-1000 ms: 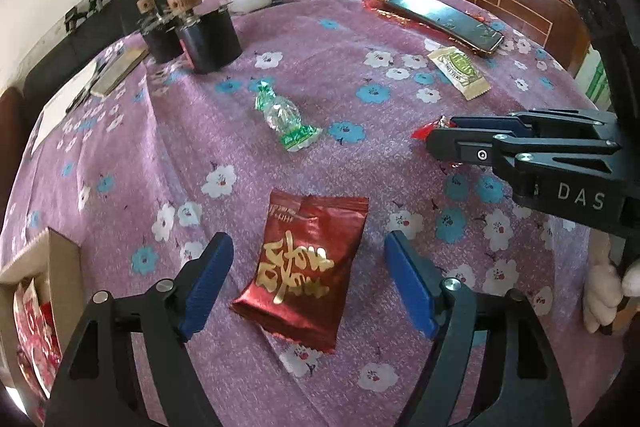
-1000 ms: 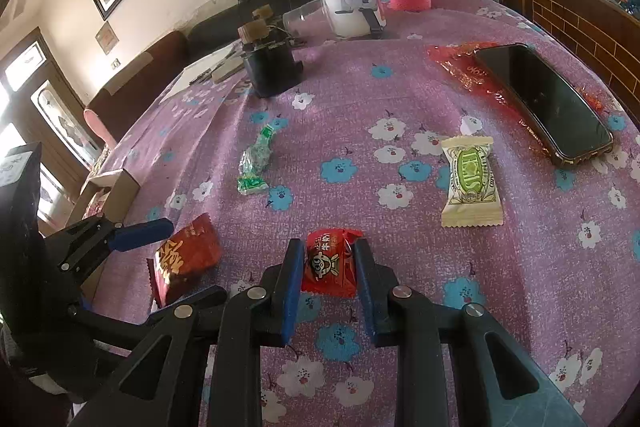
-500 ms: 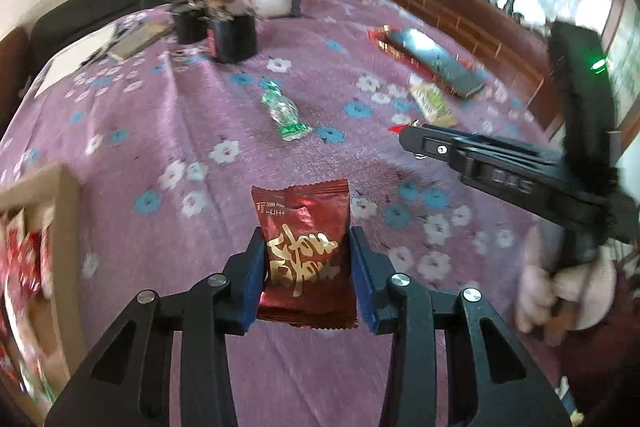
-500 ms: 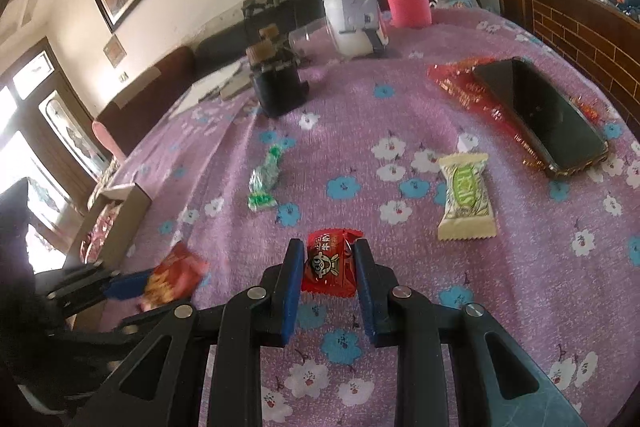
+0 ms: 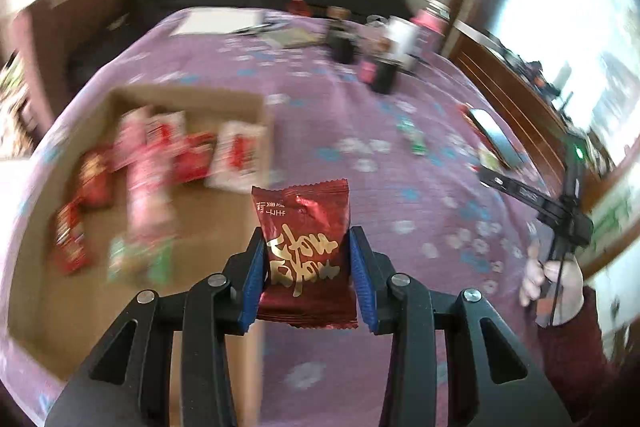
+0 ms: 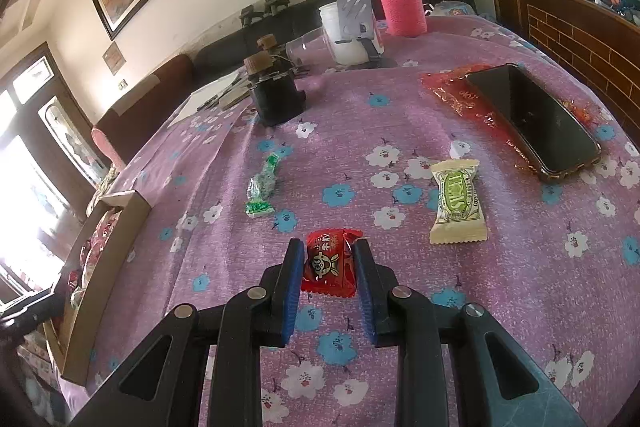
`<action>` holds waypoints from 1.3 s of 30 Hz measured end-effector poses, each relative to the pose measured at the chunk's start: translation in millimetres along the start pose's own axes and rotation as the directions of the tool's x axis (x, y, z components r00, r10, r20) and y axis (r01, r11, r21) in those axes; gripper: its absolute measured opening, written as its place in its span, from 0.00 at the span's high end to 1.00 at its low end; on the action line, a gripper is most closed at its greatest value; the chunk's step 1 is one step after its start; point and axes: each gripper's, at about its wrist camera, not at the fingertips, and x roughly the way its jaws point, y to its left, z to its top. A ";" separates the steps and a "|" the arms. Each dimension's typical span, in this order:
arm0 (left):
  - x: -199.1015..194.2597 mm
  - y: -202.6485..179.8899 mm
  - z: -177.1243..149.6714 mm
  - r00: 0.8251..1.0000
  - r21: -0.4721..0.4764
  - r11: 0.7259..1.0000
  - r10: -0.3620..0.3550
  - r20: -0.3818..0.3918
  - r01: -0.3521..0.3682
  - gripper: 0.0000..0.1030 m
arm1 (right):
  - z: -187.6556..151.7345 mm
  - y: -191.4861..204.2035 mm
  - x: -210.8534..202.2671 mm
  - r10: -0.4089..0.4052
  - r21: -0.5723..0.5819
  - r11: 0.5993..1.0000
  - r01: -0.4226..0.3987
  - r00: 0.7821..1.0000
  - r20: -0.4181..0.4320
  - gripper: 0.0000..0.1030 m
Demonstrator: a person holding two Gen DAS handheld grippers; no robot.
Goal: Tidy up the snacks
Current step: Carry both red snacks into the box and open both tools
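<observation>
My left gripper [image 5: 306, 251] is shut on a dark red snack packet with gold lettering [image 5: 305, 227], lifted off the cloth beside the right edge of a cardboard box [image 5: 36, 291] that holds several red and green snacks. In the right wrist view my right gripper [image 6: 329, 257] is shut on a small red candy [image 6: 329, 263] low over the purple flowered tablecloth [image 6: 400, 107]. A green clear-wrapped candy [image 6: 262, 187] and a cream and green packet [image 6: 456, 201] lie on the cloth ahead of it. The box [image 6: 108, 251] shows at that view's left.
A black phone [image 6: 532, 119] rests on a red wrapper at the right. Dark jars [image 6: 274, 95], a white cup [image 6: 346, 31] and a pink-sleeved bottle [image 6: 400, 3] stand at the back. A wooden rail runs along the right side. A person's hand [image 5: 548, 279] holds the right gripper.
My left gripper shut on the dark red packet, lifted it off the cloth and swung it left to the cardboard box. The right gripper stayed put, shut on the red candy.
</observation>
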 end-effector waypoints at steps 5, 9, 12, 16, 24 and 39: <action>-15.5 55.2 -14.6 0.997 -0.125 0.989 0.076 -0.009 -0.077 0.64 | 0.0 11.2 3.7 -0.024 -0.037 0.999 0.023 0.999 -0.031 0.74; -21.2 79.5 -19.9 0.994 -0.160 0.981 0.106 -0.004 -0.106 0.64 | 2.9 36.5 -6.6 0.033 -0.052 0.998 -0.036 0.998 -0.053 0.74; -15.7 98.1 -22.4 0.994 -0.206 0.973 0.104 -0.025 -0.106 0.64 | 6.2 72.0 -13.5 0.081 -0.100 0.991 -0.087 0.995 -0.063 0.75; 1.3 109.0 -20.7 0.995 -0.243 0.966 0.074 -0.071 -0.089 0.64 | 5.4 133.9 -10.5 0.157 -0.178 0.969 -0.174 0.982 -0.104 0.75; 12.6 118.7 2.1 0.991 -0.232 0.965 0.109 -0.083 -0.126 0.63 | -9.9 253.5 24.9 0.244 -0.309 0.901 -0.305 0.944 -0.220 0.75; 3.3 158.7 -7.1 0.993 -0.354 0.929 0.094 -0.067 -0.111 0.53 | -43.8 335.5 89.3 0.158 -0.435 0.852 -0.290 0.936 -0.315 0.74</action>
